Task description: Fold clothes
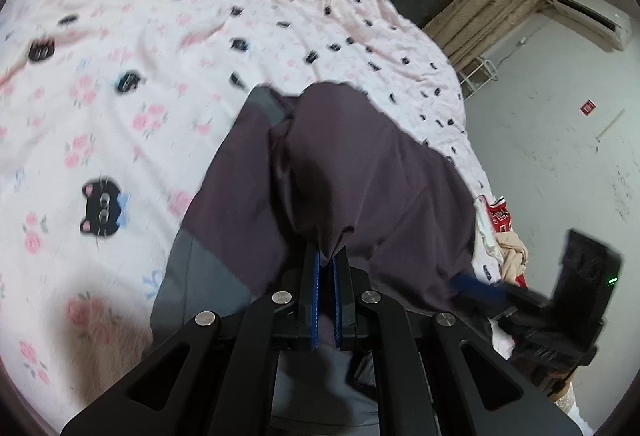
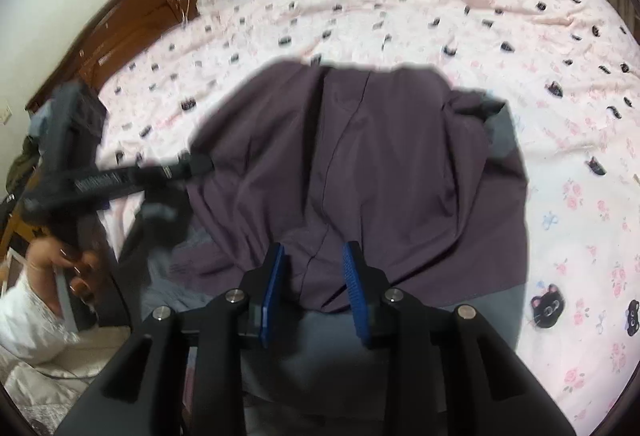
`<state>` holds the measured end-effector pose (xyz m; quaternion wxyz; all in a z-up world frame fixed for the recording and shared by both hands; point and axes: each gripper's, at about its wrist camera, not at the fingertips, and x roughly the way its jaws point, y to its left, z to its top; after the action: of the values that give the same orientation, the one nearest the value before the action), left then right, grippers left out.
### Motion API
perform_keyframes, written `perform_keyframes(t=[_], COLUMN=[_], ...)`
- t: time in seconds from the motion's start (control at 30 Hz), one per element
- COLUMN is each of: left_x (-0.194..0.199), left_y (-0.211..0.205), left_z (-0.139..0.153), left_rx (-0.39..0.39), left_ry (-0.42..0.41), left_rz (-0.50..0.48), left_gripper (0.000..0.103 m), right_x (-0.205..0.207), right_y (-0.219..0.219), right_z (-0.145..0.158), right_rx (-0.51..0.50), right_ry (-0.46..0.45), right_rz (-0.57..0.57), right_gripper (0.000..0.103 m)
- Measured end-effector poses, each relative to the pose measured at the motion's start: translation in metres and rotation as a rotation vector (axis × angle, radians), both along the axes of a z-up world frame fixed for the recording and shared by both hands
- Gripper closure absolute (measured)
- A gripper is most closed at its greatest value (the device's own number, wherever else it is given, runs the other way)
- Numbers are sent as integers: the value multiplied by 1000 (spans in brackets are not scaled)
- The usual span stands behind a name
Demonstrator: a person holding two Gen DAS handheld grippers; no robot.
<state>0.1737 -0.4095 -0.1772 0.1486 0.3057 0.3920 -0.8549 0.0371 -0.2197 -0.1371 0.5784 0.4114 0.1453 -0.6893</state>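
Left gripper (image 1: 326,260): the blue pads (image 1: 316,300) are closed on a pinched ridge of the purple garment (image 1: 360,172). The cloth rises into the pads and hides what lies under the fold.

Right gripper (image 2: 314,256): the pads (image 2: 354,284) stand partly apart. A near hem of the garment lies between them. Whether either pad presses the cloth cannot be told.

The garment lies on the near part of the bed (image 1: 120,84), on a pink sheet with a black cat print. In the right wrist view it spreads left to right, with seams running from near to far. A grey layer (image 2: 496,308) shows under its near and right edges. The gripper frames cut off its near portion in both views. Its type is hard to make out.

In the right wrist view, the left gripper reaches the left edge of the garment, blurred. A hand (image 2: 76,268) holds its grip. A dark wooden headboard (image 2: 132,12) stands far left.
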Motion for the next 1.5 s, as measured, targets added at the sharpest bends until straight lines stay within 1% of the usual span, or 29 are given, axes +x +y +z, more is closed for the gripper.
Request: perform_keyframes(t=[0.03,0.1,0.13,0.2,0.23,0.27,0.33,0.4,0.43,0.5,0.63,0.73,0.9,0.93,1.0,1.03,1.07,1.17,1.2,1.27,1.4,1.43,1.5], left_x=[1,2,2,3,3,3,4,6,6,6,6,6,6,6,6,6,6,6,7,8,10,11,13], left_y=[0,-1,-1,-1,-1,-1,-2,-2,-2,-2,-3,-3,-3,-3,-3,-3,-3,-3,-4,-5,-7,-8,-10], left_z=[-3,-5,-5,-5,-5,-4,-4,-3,-3,-3,-3,-3,-2,-1,-1,0,0,0,0,0,0,-1,-2], left_rx=[6,9,9,9,9,8,8,10,10,11,12,12,13,13,14,15,15,19,21,25,34,39,51], left_ry=[-4,2,5,7,8,8,9,12,12,11,10,10,10,10,9,9,9,9,10,12,16,18,24], left_rz=[2,-4,-7,-10,-11,-13,-13,-12,-13,-14,-15,-16,-17,-16,-15,-14,-14,-13,-13,-11,-5,-3,2], left_gripper=[98,98,98,99,99,98,99,98,99,99,99,99,98,98,98,99,99,99,99,99,99,99,99], right_x=[-2,-12,-18,-27,-32,-35,-41,-45,-44,-42,-44,-42,-42,-42,-41,-40,-40,-40,-40,-47,-59,-66,-86], right_y=[3,10,13,13,12,10,3,-6,-9,-14,-10,-11,-18,-20,-24,-25,-27,-33,-34,-36,-29,-25,-13], right_z=[5,19,26,36,40,42,42,37,34,28,29,27,18,17,15,14,14,13,12,10,14,15,17], right_rx=[-27,-77,-84,-65,-56,-44,-2,38,49,71,23,22,87,96,111,114,117,124,130,141,90,62,-6], right_ry=[6,53,110,218,257,284,346,379,374,362,261,261,308,317,333,344,356,376,371,330,197,122,-64], right_rz=[-13,-69,-109,-160,-171,-175,-171,-148,-133,-102,-70,-58,-57,-55,-51,-51,-51,-48,-49,-64,-86,-97,-135], right_gripper=[71,71,71,74,77,80,83,90,94,94,93,93,93,92,85,77,71,72,74,90,98,99,100])
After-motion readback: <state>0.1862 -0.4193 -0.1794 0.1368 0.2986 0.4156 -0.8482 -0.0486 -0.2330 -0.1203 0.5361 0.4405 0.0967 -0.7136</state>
